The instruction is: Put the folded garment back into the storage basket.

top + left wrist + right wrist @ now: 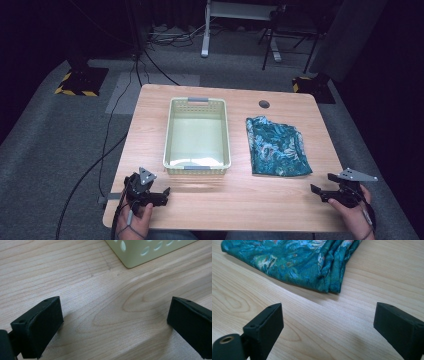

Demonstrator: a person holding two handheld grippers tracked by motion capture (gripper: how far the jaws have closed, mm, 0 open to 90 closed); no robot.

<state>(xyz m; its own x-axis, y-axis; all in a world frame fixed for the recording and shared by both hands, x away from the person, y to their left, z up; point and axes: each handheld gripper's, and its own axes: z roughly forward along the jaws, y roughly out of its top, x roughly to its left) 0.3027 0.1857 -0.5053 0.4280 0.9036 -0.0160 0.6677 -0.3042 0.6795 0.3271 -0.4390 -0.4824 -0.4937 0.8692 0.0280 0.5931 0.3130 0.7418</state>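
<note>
Wood-grain table (pixel 240 195), light and bare along its near edge. Left gripper (pixel 161 195) sits at the near-left corner, held in a hand (pixel 136 220); in the left gripper view its jaws stand wide apart over bare wood, gripping nothing. Pale green perforated plastic basket (pixel 172 135) stands centre-left, long side running away from the person, nothing inside. Just right of it, apart from it, lies a folded teal patterned cloth (pixel 276 146). Right gripper (pixel 320 192) at the near-right edge, jaws wide, empty, cloth's folded corner (pixel 329 285) near ahead.
</note>
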